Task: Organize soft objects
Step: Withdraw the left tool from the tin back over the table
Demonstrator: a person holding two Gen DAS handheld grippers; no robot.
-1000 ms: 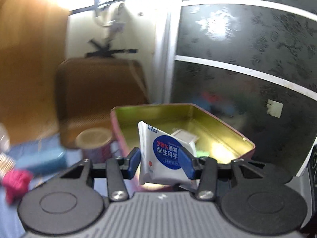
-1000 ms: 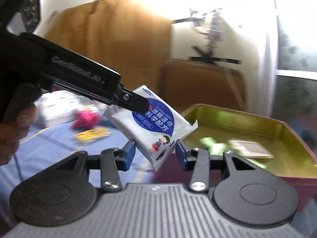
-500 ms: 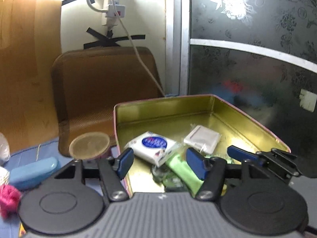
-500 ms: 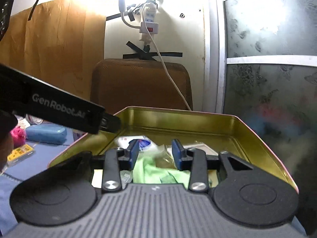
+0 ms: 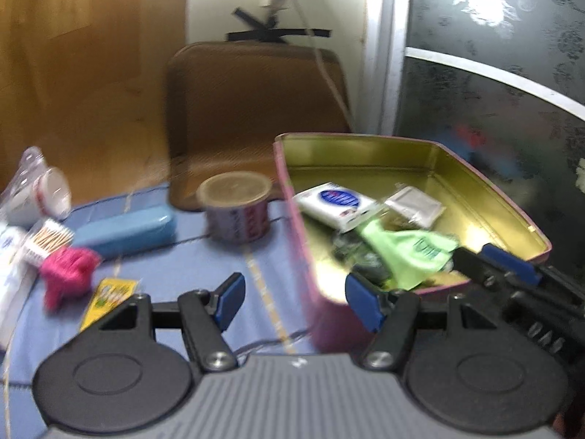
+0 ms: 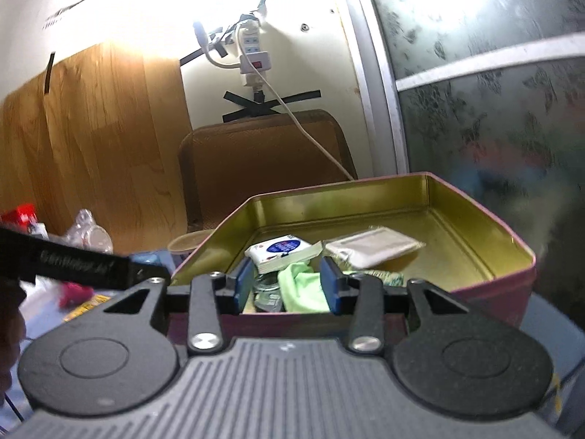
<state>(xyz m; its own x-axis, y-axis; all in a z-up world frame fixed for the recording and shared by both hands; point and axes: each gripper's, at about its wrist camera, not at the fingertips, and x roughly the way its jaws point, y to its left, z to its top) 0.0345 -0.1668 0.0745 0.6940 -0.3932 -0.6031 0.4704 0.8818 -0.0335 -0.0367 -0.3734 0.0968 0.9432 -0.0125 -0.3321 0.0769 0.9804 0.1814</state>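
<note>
The left tongs (image 5: 292,301) hover over the blue-covered counter (image 5: 263,274) at the near left corner of the pink tin (image 5: 292,197), blue pads parted with nothing between them. The right tongs (image 6: 287,285) reach in over the tin's near wall (image 6: 493,292); their jaws are opening, and the crumpled green packet (image 6: 303,285) shows between the pads, though I can't tell whether they touch it.

Inside the gold-lined tin lies the white wipes pack with the blue oval label (image 5: 336,201), flat toward the back left, just beside a clear sachet with a white pad (image 5: 416,203). The green packet sits in front of both, overlapping a dark-patterned bag (image 5: 362,256).

Left of the tin stand a round tub with a tan lid (image 5: 236,205), a blue case (image 5: 128,232), a pink fuzzy piece (image 5: 65,274), a yellow packet (image 5: 109,298) and a box of cotton swabs (image 5: 47,241). A brown chair back (image 5: 256,109) stands behind the counter.
</note>
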